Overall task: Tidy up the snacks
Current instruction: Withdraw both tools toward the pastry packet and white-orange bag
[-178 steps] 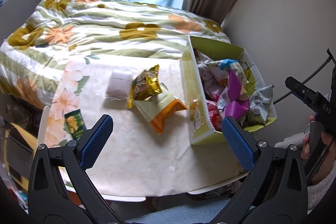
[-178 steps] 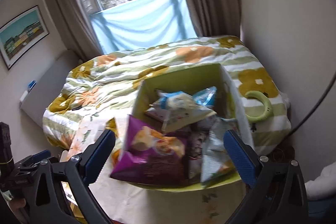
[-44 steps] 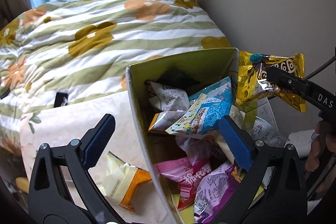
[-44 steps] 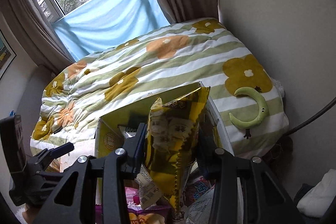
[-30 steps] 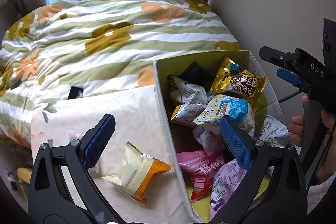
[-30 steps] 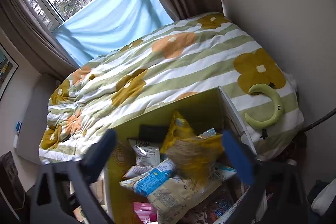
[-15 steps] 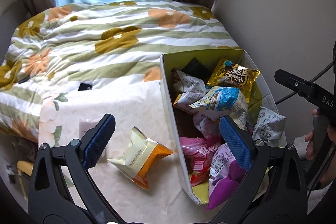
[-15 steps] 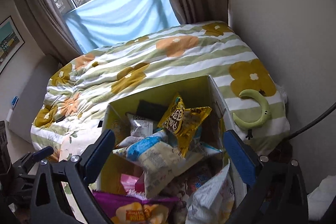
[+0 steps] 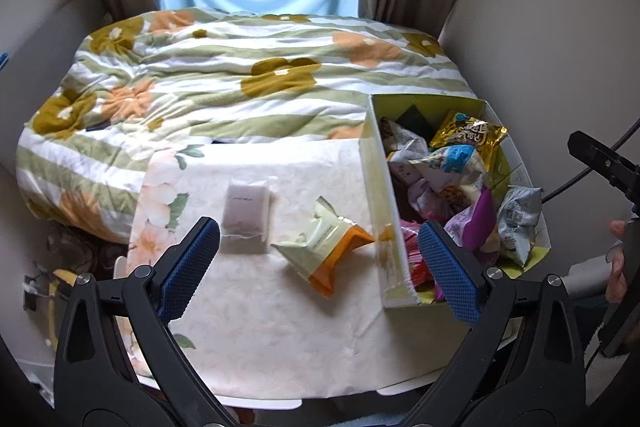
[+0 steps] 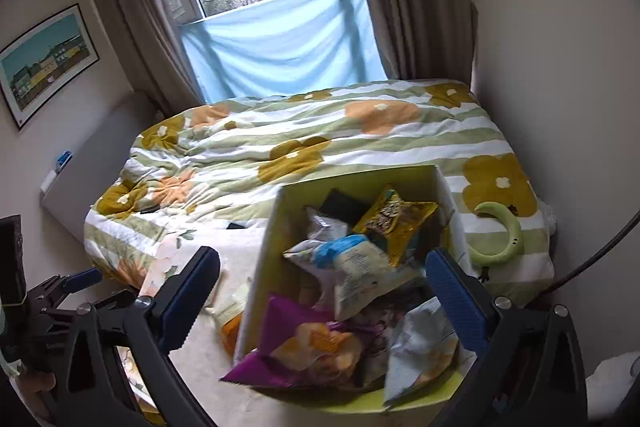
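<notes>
A yellow-green box (image 9: 376,195) (image 10: 264,259) full of snack packets stands on the table's right side. A gold packet (image 9: 468,135) (image 10: 394,221) lies on top at the box's far end. On the cream tablecloth (image 9: 260,315) left of the box lie a cream-and-orange packet (image 9: 324,247) (image 10: 230,319) and a white packet (image 9: 245,217). My left gripper (image 9: 316,269) is open above the table's near side, holding nothing. My right gripper (image 10: 322,291) is open above the box, also holding nothing.
A bed with a flowered green-striped quilt (image 9: 248,83) fills the space behind the table. A green crescent toy (image 10: 500,235) lies on the quilt right of the box. A wall (image 9: 560,27) is close on the right. A hand (image 9: 618,267) holds the other gripper at the right edge.
The right gripper let go of the gold packet into the box's far end, then opened wide and drew back. The left gripper pulled back, bringing the white packet into view.
</notes>
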### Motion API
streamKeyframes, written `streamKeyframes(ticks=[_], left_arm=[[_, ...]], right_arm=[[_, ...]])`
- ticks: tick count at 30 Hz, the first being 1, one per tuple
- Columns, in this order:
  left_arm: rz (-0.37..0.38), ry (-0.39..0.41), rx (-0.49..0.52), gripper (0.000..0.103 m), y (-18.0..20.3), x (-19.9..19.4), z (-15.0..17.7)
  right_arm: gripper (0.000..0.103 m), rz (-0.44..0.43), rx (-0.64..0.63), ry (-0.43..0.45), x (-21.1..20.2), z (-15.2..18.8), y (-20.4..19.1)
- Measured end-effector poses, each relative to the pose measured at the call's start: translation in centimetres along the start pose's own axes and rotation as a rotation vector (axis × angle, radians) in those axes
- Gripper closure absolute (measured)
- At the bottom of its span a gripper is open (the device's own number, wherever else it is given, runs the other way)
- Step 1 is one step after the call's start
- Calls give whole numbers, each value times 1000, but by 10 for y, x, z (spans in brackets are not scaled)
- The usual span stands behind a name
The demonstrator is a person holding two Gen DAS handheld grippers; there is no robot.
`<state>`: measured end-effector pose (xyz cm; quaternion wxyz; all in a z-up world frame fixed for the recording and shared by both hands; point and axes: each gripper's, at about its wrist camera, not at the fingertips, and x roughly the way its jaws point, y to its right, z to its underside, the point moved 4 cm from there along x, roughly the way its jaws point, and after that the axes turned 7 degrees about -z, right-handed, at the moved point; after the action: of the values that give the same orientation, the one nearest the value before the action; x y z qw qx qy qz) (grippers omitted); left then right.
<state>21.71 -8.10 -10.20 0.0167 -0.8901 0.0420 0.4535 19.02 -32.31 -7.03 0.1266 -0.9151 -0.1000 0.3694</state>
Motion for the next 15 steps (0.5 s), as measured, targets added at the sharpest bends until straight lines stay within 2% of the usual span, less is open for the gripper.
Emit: streamKeyframes(ticks=[8, 15], left_arm=[[28, -56, 2, 4, -64, 24, 13], [79, -104, 51, 4, -108, 69, 9]], right_arm=[[0, -42, 36, -50, 19, 46, -65], [0, 26, 136, -36, 54, 75, -119]])
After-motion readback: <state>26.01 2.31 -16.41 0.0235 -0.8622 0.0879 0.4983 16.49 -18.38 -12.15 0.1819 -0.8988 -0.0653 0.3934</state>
